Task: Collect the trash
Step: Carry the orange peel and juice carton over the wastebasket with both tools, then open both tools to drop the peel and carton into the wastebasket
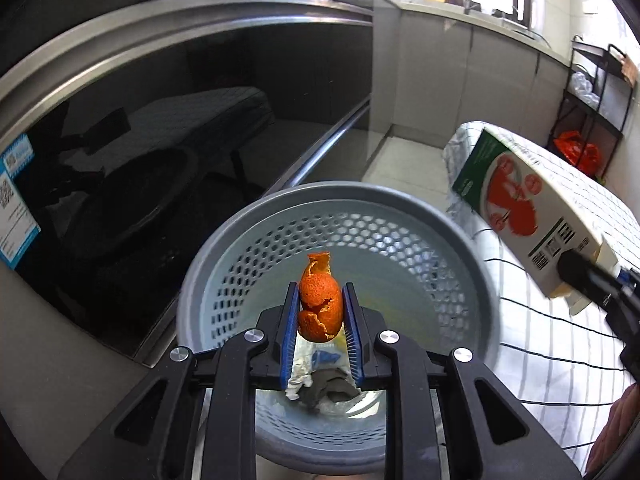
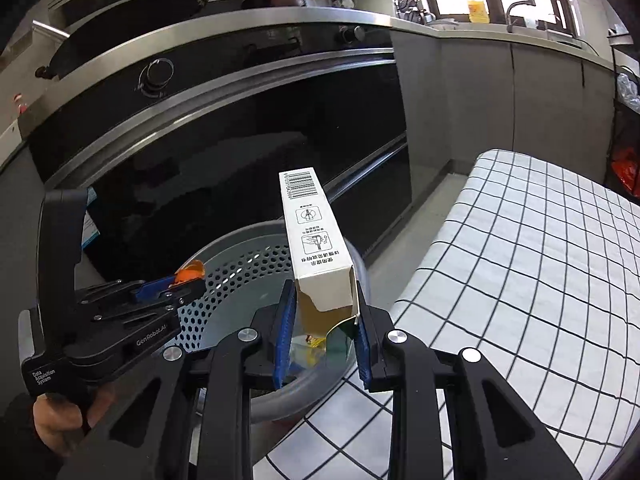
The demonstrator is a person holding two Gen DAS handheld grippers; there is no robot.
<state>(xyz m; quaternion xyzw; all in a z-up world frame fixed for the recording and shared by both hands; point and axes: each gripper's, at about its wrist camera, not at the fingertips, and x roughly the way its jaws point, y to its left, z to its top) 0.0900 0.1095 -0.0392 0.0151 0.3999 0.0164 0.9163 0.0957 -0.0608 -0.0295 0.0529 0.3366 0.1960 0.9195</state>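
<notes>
Left gripper (image 1: 320, 316) clenched on an orange peel (image 1: 319, 304), blue ribbed pads pressing both sides; peel is bumpy, curled, torn edges, standing upright between the pads. Straight below it, the trash basket (image 1: 400, 204): round grey plastic, smooth rim, wall perforated with small hexagonal holes, smooth pale floor. Crumpled wrapper scraps (image 1: 320, 380) lie at 6 o'clock in the basket, silver, blue and dark, seen between the gripper arms. Right gripper (image 2: 325, 320) grasping a carton (image 2: 316, 232) by its opened bottom end, torn flaps and brown inside showing; carton is long, rectangular, white cardboard, barcode at the far end, leaning over the basket rim (image 2: 224, 240). Left wrist view alone shows the carton's broad face (image 1: 520, 196): red fruit print, green band, at 3 o'clock from the basket. Right wrist view alone shows the narrow side with line diagrams, plus the left gripper body (image 2: 100, 320) at 9 o'clock, matte black, peel tip (image 2: 188, 274) poking out, and a hand (image 2: 60, 416) at the grip. Desk (image 2: 520, 260) at 3 o'clock, white cloth with a thin black grid. Glossy black oven front (image 2: 240, 152) with brushed steel bands and a round knob (image 2: 156, 76) at 11 o'clock.
</notes>
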